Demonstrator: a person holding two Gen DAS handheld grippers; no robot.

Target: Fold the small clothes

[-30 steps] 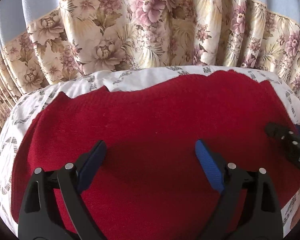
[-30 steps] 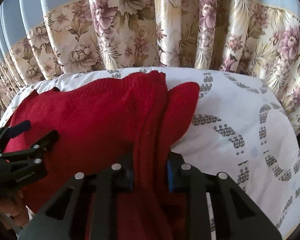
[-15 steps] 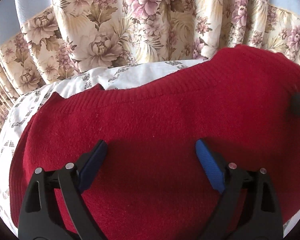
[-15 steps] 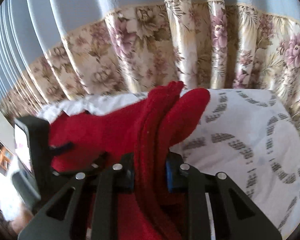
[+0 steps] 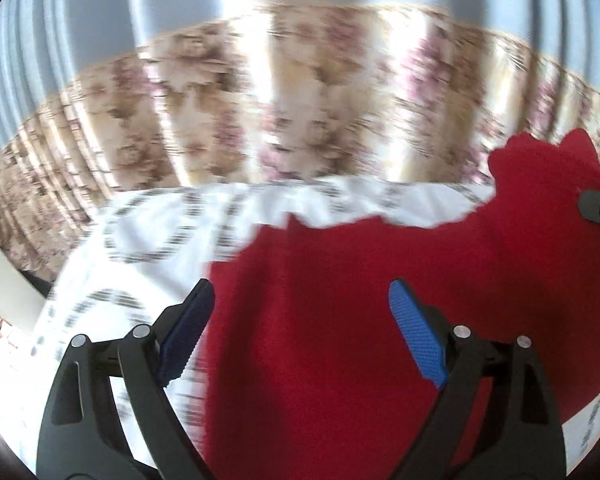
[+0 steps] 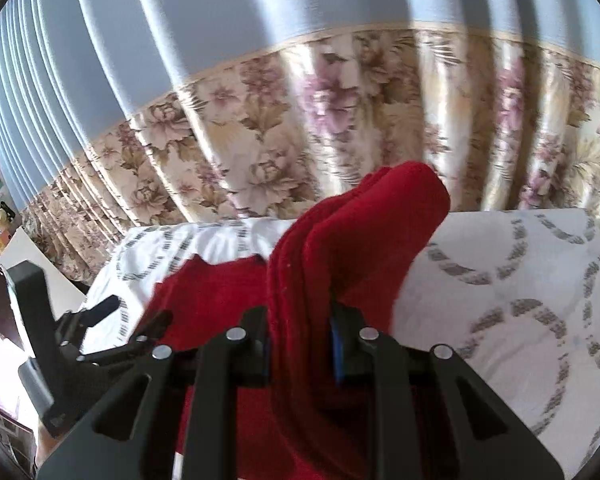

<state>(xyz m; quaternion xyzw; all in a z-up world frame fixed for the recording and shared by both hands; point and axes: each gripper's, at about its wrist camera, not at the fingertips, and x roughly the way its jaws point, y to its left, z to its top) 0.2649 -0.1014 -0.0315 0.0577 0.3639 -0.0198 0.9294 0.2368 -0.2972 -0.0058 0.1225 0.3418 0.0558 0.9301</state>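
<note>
Looking along the left gripper (image 5: 300, 320), we see its jaws spread wide and empty above the red sweater (image 5: 380, 300), which now lies right of centre on the patterned sheet (image 5: 140, 248); a second ago it filled the view. From the right wrist, the right gripper (image 6: 300, 340) clamps a bunched fold of sweater (image 6: 340, 240), lifted higher than before.
</note>
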